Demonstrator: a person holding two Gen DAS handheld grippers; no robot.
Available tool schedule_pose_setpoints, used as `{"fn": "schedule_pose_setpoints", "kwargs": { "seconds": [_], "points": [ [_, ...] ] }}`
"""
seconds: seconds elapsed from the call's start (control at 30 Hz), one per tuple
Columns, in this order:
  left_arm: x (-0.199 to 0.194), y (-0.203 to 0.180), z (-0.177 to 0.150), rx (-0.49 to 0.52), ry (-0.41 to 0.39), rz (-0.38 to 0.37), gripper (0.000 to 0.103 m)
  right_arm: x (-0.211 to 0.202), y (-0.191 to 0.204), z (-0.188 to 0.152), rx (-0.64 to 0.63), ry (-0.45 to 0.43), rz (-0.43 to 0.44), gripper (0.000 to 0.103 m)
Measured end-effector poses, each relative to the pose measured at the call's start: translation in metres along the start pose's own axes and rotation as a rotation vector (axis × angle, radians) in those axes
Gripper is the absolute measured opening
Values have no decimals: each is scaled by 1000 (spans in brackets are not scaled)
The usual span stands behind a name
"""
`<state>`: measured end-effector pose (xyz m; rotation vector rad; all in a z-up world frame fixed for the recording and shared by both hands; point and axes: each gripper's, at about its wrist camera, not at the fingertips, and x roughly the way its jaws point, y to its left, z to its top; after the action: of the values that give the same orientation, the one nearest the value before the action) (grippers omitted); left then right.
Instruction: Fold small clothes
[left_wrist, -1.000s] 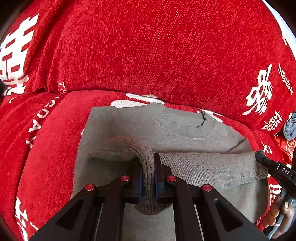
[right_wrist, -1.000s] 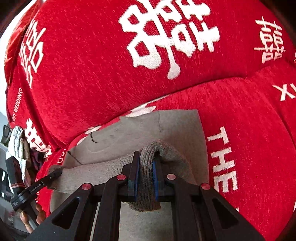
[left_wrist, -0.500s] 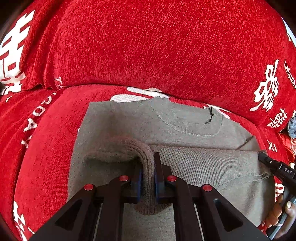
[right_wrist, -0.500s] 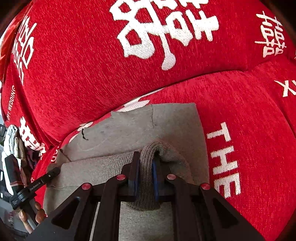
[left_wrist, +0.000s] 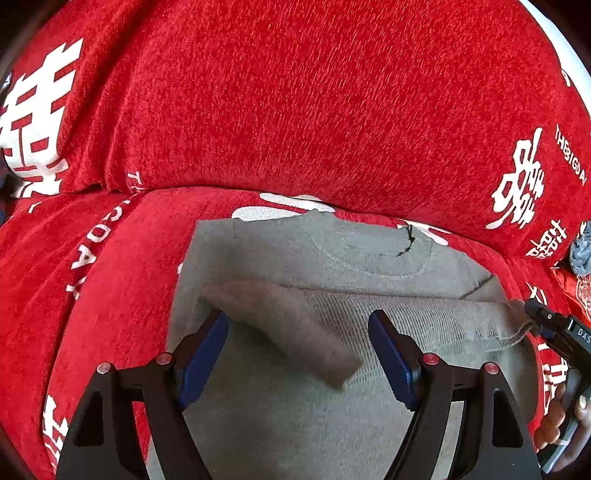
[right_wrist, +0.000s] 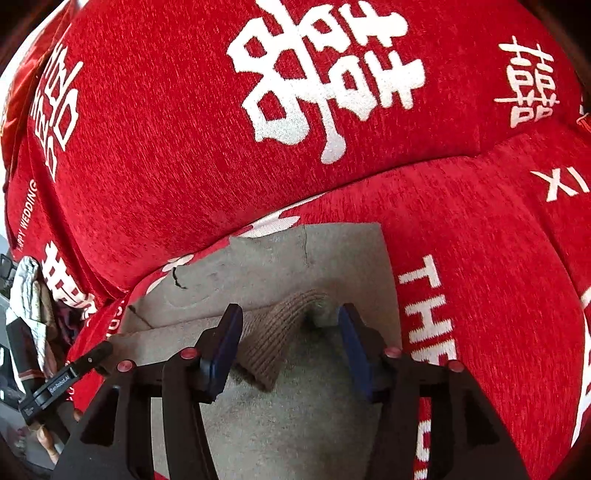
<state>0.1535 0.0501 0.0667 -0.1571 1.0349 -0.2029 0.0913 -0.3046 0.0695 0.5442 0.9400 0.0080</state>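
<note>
A small grey knit sweater (left_wrist: 332, 254) lies flat on the red sofa seat, its neckline toward the backrest and its ribbed hem (left_wrist: 424, 321) folded up across the body. My left gripper (left_wrist: 297, 350) is open, and a blurred corner of the hem hangs loose between its blue pads. My right gripper (right_wrist: 290, 336) is open too, with the other ribbed hem corner (right_wrist: 273, 339) loose between its pads. The sweater also shows in the right wrist view (right_wrist: 332, 258). Each gripper's tip appears at the edge of the other's view.
The sofa is covered in red cloth with white characters; its backrest (left_wrist: 295, 110) rises just behind the sweater. A grey cloth (left_wrist: 581, 254) lies at the far right of the seat. Other clothes (right_wrist: 26, 295) are piled off the sofa's left end.
Both grippers were shut on the ribbed hem corners and have opened wide. The released hem drops onto the sweater body.
</note>
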Motion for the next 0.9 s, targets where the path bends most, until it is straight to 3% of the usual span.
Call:
{"fn": "schedule_pose_setpoints", "kwargs": {
  "seconds": [0.13, 0.23, 0.37, 0.5, 0.9],
  "points": [
    [-12, 7, -15, 9, -7, -37, 79, -22, -1, -12, -45, -17, 20, 58],
    [-13, 4, -32, 73, 9, -26, 79, -33, 6, -28, -151, -19, 7, 58],
    [-12, -12, -54, 177, 27, 4, 79, -31, 26, -54, -343, 27, -40, 58],
    [-10, -26, -62, 212, 44, -18, 79, -18, 47, -69, -459, 94, -23, 58],
    [21, -48, -48, 282, 124, -52, 79, 31, 66, -55, -576, 214, -103, 58]
  ]
}}
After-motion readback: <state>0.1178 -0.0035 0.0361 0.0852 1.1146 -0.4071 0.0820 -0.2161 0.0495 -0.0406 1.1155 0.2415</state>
